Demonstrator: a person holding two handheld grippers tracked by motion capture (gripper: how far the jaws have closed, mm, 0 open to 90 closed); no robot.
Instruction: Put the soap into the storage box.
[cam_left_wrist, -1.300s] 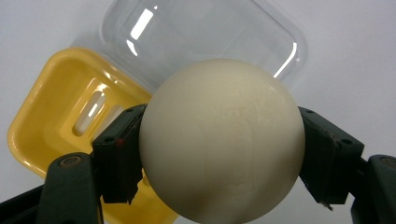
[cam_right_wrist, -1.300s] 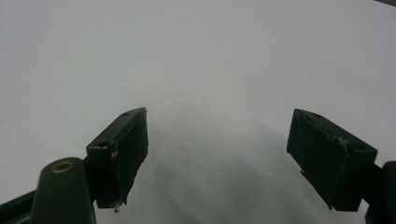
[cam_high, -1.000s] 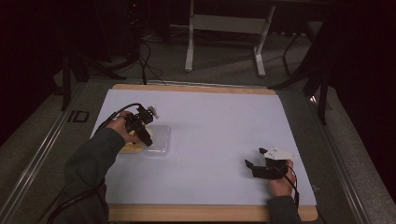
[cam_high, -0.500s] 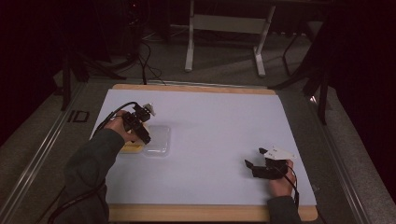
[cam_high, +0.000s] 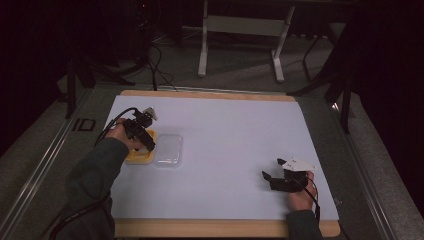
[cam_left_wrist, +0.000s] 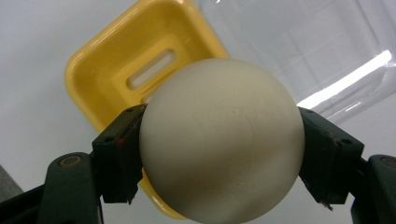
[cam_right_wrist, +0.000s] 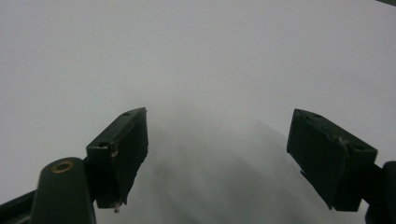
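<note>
A cream-white ball (cam_left_wrist: 222, 140) sits clamped between both black jaws of my left gripper (cam_left_wrist: 219, 158), held just above a yellow dish (cam_left_wrist: 135, 70) with a slot in its floor. In the high view the left gripper (cam_high: 145, 140) hangs over that yellow dish (cam_high: 136, 156) at the table's left. A clear plastic lid (cam_high: 168, 150) lies flat beside the dish on its right; the same clear lid (cam_left_wrist: 327, 56) appears behind the ball. My right gripper (cam_high: 272, 179) rests low at the table's front right, open, with only white tabletop between its jaws (cam_right_wrist: 219, 163).
The white tabletop (cam_high: 235, 135) has a wooden edge along front and back. Grey floor, a metal stand (cam_high: 240, 30) and cables lie beyond the far edge. A metal rail (cam_high: 45, 160) runs along the table's left side.
My left gripper has shifted left with the ball, off the clear lid and over the yellow dish, which now shows. The right gripper has stayed put.
</note>
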